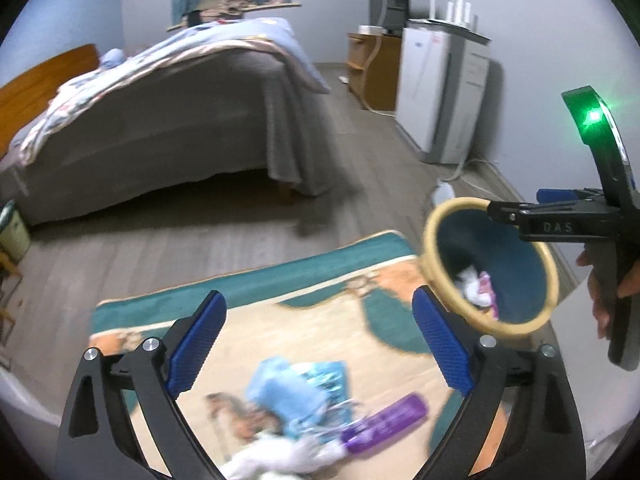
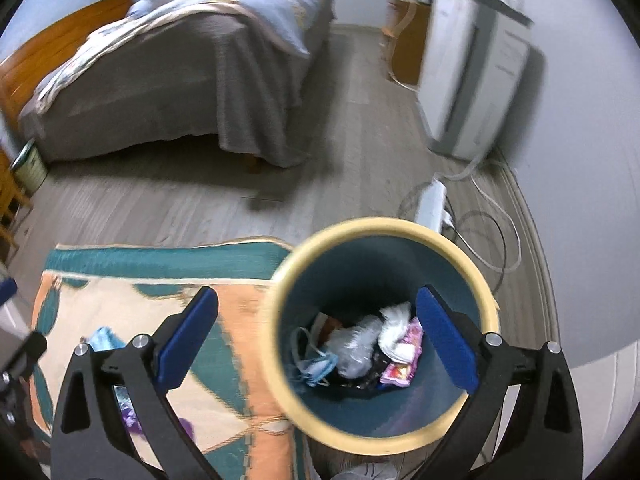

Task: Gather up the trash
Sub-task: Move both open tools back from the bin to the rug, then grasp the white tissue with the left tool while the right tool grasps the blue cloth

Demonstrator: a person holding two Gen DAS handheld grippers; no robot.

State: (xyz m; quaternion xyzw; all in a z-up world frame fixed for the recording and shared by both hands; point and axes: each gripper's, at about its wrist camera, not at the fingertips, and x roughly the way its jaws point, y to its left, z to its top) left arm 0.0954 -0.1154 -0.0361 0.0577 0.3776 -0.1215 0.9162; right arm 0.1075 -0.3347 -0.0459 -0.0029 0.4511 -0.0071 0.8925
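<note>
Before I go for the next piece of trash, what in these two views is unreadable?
- Left wrist: trash pile on the rug; motion blur, bottom edge cuts it off.
- Right wrist: same pile, hidden behind the right gripper.
- Right wrist: bin bottom, buried under wrappers.
- Left gripper: open, empty.

The waste bin's (image 2: 384,436) mouth lies open beneath the wide-spread right hand-held gripper (image 2: 318,344), with only its cream rim in the way, while the rug (image 1: 360,280) is littered with wrappers (image 1: 304,384) under the left hand-held gripper (image 1: 320,344), and the bed (image 1: 168,136) blocks the far floor.
</note>
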